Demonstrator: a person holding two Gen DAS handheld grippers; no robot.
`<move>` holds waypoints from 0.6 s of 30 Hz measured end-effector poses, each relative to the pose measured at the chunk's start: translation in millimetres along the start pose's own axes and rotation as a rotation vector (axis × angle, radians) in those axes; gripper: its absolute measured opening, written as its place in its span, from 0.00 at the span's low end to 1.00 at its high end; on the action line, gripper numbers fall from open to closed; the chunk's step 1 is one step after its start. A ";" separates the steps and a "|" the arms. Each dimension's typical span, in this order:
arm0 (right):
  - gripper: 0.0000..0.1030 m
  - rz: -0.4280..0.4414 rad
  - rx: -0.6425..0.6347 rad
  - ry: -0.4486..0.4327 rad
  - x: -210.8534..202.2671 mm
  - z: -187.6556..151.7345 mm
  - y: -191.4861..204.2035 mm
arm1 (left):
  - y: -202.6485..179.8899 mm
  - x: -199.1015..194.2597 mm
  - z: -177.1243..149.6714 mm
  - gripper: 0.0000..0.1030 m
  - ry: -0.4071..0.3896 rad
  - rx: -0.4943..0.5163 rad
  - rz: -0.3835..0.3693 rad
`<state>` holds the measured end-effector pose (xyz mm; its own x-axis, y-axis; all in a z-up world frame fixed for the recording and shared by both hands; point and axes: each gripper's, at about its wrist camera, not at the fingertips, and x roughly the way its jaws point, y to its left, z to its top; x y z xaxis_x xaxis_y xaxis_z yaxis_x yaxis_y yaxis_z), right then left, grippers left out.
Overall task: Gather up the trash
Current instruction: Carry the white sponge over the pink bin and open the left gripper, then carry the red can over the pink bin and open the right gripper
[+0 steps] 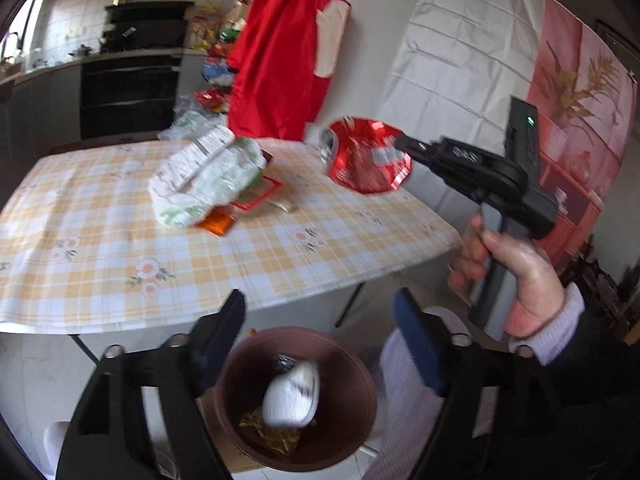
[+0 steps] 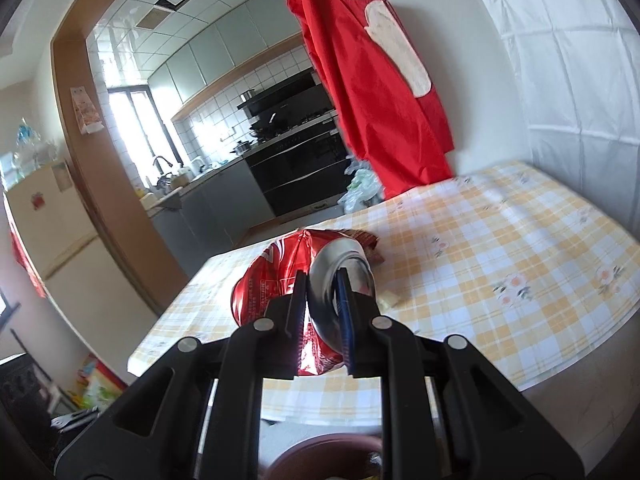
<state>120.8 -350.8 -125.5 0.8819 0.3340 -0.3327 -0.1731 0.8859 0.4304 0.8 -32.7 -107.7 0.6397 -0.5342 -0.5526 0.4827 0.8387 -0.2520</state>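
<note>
My left gripper (image 1: 320, 316) is open and empty above a brown bin (image 1: 298, 400) on the floor by the table's front edge. A white crumpled piece (image 1: 290, 394), blurred, and yellow scraps lie in the bin. My right gripper (image 2: 322, 288) is shut on a crushed red and silver can (image 2: 304, 280) and holds it above the table; in the left wrist view the can (image 1: 368, 156) hangs over the table's right side. A white and green plastic wrapper (image 1: 204, 176) lies on the checked tablecloth (image 1: 120, 248) over red and orange packets (image 1: 218, 222).
A red apron (image 1: 280, 52) hangs behind the table. A kitchen with a black oven (image 1: 128, 88) lies beyond. Table legs (image 1: 348, 304) stand near the bin. The bin's rim (image 2: 320, 452) shows below the right gripper.
</note>
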 end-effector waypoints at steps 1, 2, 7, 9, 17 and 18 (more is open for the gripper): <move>0.18 0.001 -0.005 0.002 -0.9 -0.7 1.6 | 2.5 -3.6 1.4 0.87 -0.021 -0.007 0.024; 0.18 -0.001 -0.018 0.004 -2.8 -1.7 3.9 | 6.3 -6.9 2.7 0.92 -0.047 -0.018 0.052; 0.18 0.015 -0.081 0.034 -7.8 -9.4 15.4 | 33.2 -19.3 11.8 0.94 -0.128 -0.110 0.208; 0.18 0.018 -0.113 0.047 -9.1 -13.0 20.7 | 42.7 -22.0 14.3 0.94 -0.137 -0.140 0.257; 0.18 0.083 -0.212 0.088 -12.8 -23.9 46.3 | 66.7 -37.7 12.9 0.94 -0.167 -0.224 0.348; 0.18 0.091 -0.221 0.095 -12.7 -25.4 49.8 | 68.8 -39.6 12.2 0.94 -0.170 -0.232 0.356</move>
<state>89.8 -302.7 -121.1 0.8151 0.4347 -0.3829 -0.3506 0.8963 0.2714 15.9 44.9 -93.4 0.8398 -0.2023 -0.5038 0.0809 0.9643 -0.2523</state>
